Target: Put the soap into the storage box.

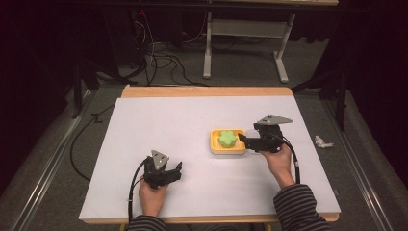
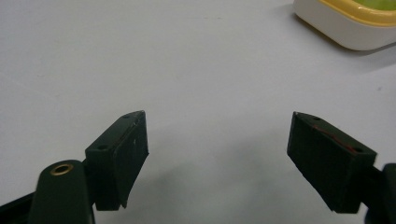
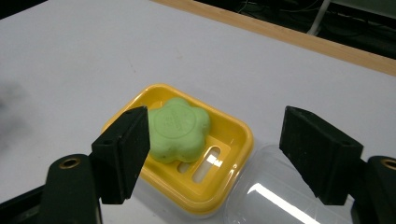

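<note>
A green flower-shaped soap point(image 3: 177, 128) lay inside a yellow soap dish point(image 3: 233, 135), on the slotted inner tray of it. In the high view the soap point(image 1: 227, 138) and the dish point(image 1: 214, 147) stood on the white table point(image 1: 168, 125), a little right of the middle. In the right gripper view a clear plastic lid point(image 3: 275, 196) lay just beside the dish, at its near right side; whether the lid touched the dish or only overlapped it was hard to tell from this angle.

The right gripper point(image 1: 246, 140) was held by the person's right hand point(image 1: 276, 159) just beside the right edge of the dish, pointing toward it. In its own view the right gripper point(image 3: 215, 149) had its jaws wide apart and held nothing; the left jaw stood in front of the dish edge near the soap, and the other was above the lid.

The left gripper point(image 1: 176, 169) was held by the left hand point(image 1: 151, 195) near the front edge of the table, well apart from the dish. Its jaws were also spread wide with nothing between them point(image 2: 217, 154), above bare table, and a corner of the dish point(image 2: 345, 28) appeared at the top right of that view.

A small crumpled white thing point(image 1: 322, 142) lay on the floor beside the table's right edge.
</note>
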Motion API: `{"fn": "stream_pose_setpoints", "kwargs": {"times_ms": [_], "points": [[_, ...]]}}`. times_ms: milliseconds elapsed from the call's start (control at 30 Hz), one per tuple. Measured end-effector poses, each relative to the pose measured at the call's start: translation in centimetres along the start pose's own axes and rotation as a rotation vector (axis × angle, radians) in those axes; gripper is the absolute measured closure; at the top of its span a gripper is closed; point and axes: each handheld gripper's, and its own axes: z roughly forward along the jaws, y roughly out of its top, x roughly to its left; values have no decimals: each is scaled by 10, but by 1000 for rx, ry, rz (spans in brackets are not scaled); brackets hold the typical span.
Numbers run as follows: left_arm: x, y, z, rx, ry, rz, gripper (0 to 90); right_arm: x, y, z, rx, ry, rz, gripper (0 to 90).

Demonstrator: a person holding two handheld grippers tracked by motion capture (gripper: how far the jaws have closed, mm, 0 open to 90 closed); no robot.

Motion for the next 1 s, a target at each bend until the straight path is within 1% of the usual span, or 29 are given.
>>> {"fn": "stream_pose_setpoints", "kwargs": {"times_ms": [267, 367, 500, 533, 633, 700, 833, 1000], "points": [[0, 0, 0, 0, -1, 2, 211, -1, -3, -8, -17, -4, 11, 251], [0, 0, 0, 0, -2, 2, 211, -3, -5, -12, -15, -12, 5, 251], [0, 0, 0, 4, 0, 8, 213, -8, -8, -20, -30, -21, 20, 251], [0, -1, 0, 6, 2, 7, 212, -9, -8, -22, -38, -21, 15, 251], [0, -1, 0, 7, 2, 10, 212, -9, -10, -26, -36, -23, 17, 251], [0, -1, 0, 6, 3, 5, 212, -10, -11, -27, -36, -24, 20, 251], [0, -1, 1, 9, 3, 6, 213, -13, -13, -32, -51, -29, 28, 251], [-1, -1, 0, 8, 3, 8, 212, -15, -16, -37, -52, -36, 27, 251]]}}
